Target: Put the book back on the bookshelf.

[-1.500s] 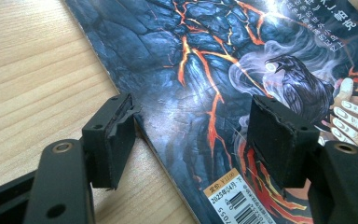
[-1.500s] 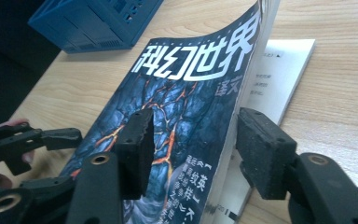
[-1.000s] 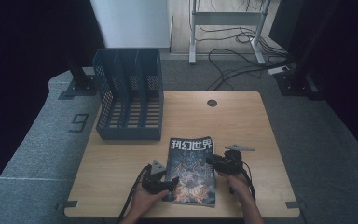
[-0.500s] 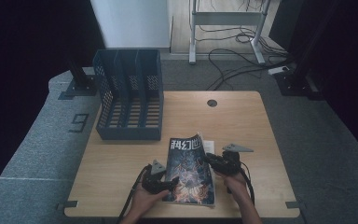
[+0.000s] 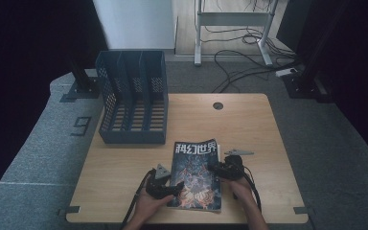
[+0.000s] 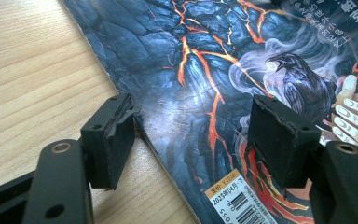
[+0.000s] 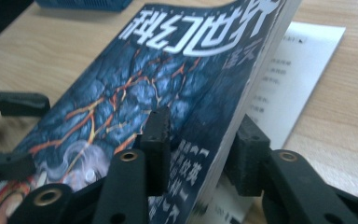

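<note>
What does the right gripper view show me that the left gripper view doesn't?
Right gripper view: the magazine has one edge raised, and that edge stands between the jaws of the right gripper, which have just been opening. A white sheet lies beyond it, and the title is visible.
Left gripper view: the left gripper has its open jaws astride the magazine's flat edge, near the barcode and a raven picture.
Both: the magazine and the wooden table.
</note>
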`<state>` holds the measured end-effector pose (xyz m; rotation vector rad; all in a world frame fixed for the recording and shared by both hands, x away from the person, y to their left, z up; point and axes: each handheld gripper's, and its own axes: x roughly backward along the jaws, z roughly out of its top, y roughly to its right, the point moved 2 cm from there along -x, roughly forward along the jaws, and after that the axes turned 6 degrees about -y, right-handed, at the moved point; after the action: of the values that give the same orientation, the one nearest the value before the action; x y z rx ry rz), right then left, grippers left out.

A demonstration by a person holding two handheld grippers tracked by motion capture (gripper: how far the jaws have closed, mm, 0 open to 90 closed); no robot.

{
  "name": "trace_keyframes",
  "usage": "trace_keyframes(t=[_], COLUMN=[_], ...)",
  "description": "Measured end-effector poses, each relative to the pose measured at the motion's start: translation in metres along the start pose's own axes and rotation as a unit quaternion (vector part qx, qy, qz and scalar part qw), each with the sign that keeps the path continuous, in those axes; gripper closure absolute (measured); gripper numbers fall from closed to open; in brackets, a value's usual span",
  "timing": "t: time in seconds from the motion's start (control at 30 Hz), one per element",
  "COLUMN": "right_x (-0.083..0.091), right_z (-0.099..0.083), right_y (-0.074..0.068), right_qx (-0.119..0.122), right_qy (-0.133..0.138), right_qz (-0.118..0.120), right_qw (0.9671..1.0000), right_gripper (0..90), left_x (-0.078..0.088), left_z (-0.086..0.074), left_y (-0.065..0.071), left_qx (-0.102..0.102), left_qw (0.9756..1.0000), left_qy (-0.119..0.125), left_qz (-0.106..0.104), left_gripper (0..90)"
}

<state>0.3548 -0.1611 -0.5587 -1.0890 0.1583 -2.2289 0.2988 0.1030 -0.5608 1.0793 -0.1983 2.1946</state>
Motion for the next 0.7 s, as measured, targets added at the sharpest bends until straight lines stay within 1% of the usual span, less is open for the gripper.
trace_keyframes(t=[0.07,0.13,0.27,0.33,0.43,0.5,0.57,0.67,0.7], right_x=[0.0,0.002,0.004,0.005,0.006,0.006,0.004,0.0,-0.001], right_z=[0.002,0.005,0.007,0.008,0.009,0.013,0.016,0.017,0.017], right_y=[0.0,0.001,0.008,0.01,0.01,0.009,0.009,0.007,0.007], right_qx=[0.002,0.0,-0.009,-0.011,0.002,0.0,0.002,0.003,-0.001], right_qy=[0.015,0.028,0.035,0.041,0.048,0.046,0.05,0.048,0.049], right_qz=[0.001,-0.005,-0.018,-0.017,-0.014,-0.014,-0.013,-0.019,-0.014], right_qw=[0.9999,0.9996,0.9992,0.9989,0.9987,0.9988,0.9986,0.9986,0.9987], right_gripper=[64.1,64.1,65.2,66.8,68.4,68.3,68.4,74.7,77.8], left_x=[0.0,0.0,0.0,0.0,0.0,0.0,0.0,0.0,0.0], left_z=[0.0,0.0,0.0,0.0,0.0,0.0,0.0,0.0,0.0], left_y=[0.0,0.0,0.0,0.0,0.0,0.0,0.0,0.0,0.0], left_qx=[0.0,0.0,-0.001,-0.001,-0.001,-0.001,-0.002,-0.002,-0.002], left_qw=[1.0,1.0,1.0,1.0,1.0,1.0,1.0,1.0,1.0], left_qy=[0.0,0.0,0.0,0.0,0.0,0.0,0.0,0.0,0.0], left_qz=[0.0,0.0,0.0,0.0,0.0,0.0,0.0,0.0,0.0], left_gripper=[31.6,31.6,31.6,31.6,31.6,31.6,31.6,31.7,31.7])
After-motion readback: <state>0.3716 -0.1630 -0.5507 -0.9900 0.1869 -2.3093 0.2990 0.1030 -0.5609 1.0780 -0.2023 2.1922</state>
